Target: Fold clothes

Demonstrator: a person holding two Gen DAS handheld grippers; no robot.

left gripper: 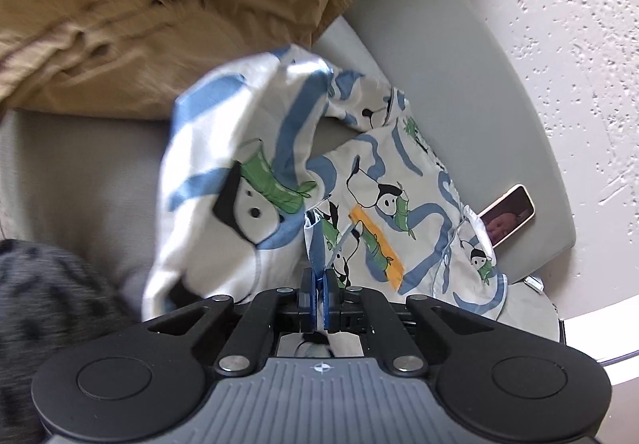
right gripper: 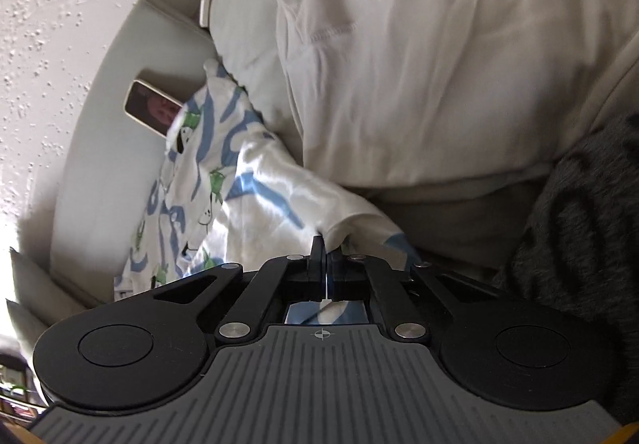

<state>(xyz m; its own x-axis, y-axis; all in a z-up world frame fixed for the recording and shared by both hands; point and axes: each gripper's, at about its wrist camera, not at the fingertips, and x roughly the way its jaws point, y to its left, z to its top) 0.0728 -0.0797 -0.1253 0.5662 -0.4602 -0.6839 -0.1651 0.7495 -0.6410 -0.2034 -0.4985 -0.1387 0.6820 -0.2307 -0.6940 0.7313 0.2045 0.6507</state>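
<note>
A white garment printed with blue swirls, pandas and green bamboo hangs bunched over a grey sofa seat. My left gripper is shut on a blue-edged fold of it. The same garment shows in the right wrist view, stretched from the sofa toward me. My right gripper is shut on another edge of it. The cloth is lifted between the two grippers, and part still rests on the cushion.
A tan garment is piled behind on the sofa. A white garment lies heaped to the right. A dark grey knit lies near me. A phone rests on the grey cushion by the textured wall.
</note>
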